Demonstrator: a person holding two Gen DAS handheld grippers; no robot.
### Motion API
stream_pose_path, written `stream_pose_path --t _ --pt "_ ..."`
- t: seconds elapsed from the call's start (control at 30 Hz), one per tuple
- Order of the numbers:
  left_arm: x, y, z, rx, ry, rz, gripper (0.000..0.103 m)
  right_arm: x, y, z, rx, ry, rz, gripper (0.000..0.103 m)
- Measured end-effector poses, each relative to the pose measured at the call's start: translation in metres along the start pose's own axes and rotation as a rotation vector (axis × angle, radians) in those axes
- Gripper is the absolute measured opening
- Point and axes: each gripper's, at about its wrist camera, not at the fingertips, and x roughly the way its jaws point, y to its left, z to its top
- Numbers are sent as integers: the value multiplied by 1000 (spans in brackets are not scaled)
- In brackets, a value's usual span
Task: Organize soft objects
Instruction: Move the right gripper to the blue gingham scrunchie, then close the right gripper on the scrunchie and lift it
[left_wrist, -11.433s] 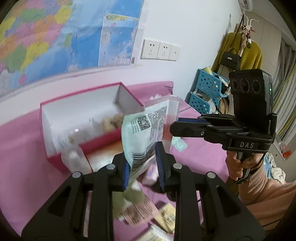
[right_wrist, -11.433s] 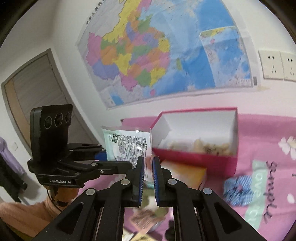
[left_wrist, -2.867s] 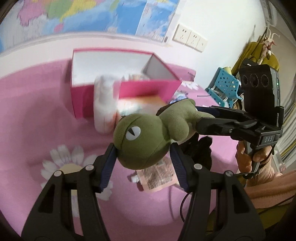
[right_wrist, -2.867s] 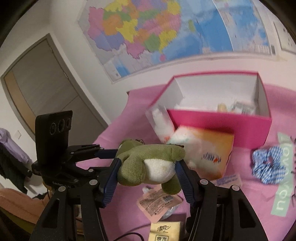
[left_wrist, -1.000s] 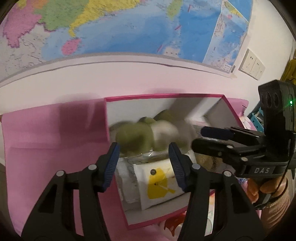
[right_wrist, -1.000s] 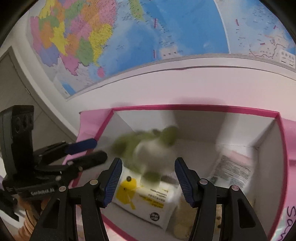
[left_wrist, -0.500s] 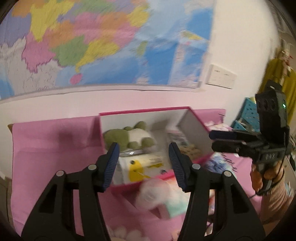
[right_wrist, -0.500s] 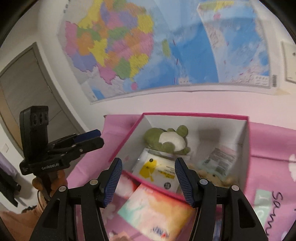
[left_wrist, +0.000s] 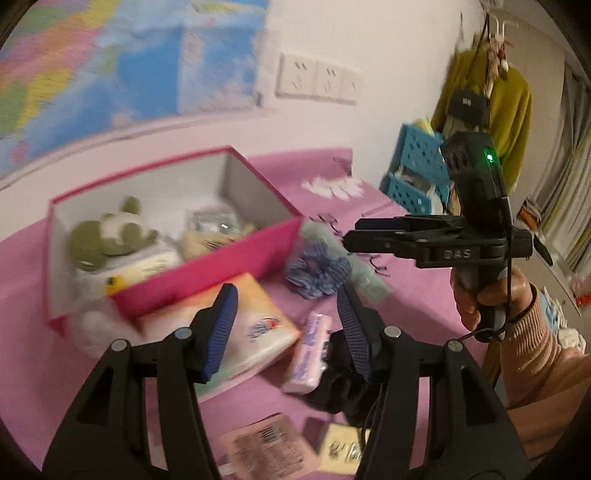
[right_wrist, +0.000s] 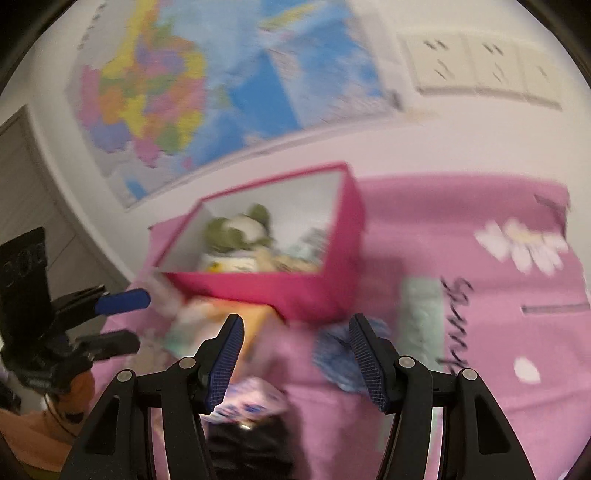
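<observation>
A green plush frog (left_wrist: 107, 236) lies inside the pink box (left_wrist: 207, 267), on top of a white pack with a yellow mark. In the right wrist view the frog (right_wrist: 236, 229) shows in the same box (right_wrist: 295, 293). My left gripper (left_wrist: 288, 325) hangs open and empty above a peach tissue pack (left_wrist: 243, 325) and a small pink pack (left_wrist: 310, 350). Open too, my right gripper (right_wrist: 295, 350) hovers with nothing between its pads over the mat in front of the box, near a blue checked scrunchie (right_wrist: 332, 350). Each gripper shows in the other's view: right gripper (left_wrist: 354, 230), left gripper (right_wrist: 125, 319).
A black soft item (left_wrist: 340, 384), a pink sachet (left_wrist: 266, 446) and a yellow packet (left_wrist: 340, 446) lie on the pink mat (left_wrist: 406, 295) near its front. Blue baskets (left_wrist: 413, 173) and a yellow garment stand at the right. A wall map hangs behind the box.
The frog, blurred in mid-drop a second ago, has settled in the box. Both grippers have drawn back from the box and now hang over the items in front of it.
</observation>
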Motion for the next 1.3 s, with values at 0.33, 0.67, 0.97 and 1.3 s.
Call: stream_pose_path --t 0.33,0.67,0.97,1.3 --pt "71 -20 8 8 147 -11 58 56 -53 -21 109 118 -57 60" --pt "91 -17 9 -12 197 -22 58 53 -50 -27 73 97 -25 13" --pt "90 -14 8 -28 201 -70 58 5 -26 -19 35 -14 67 11" --pt "69 -6 7 -58 169 -163 58 -32 17 3 -57 -114 153 11"
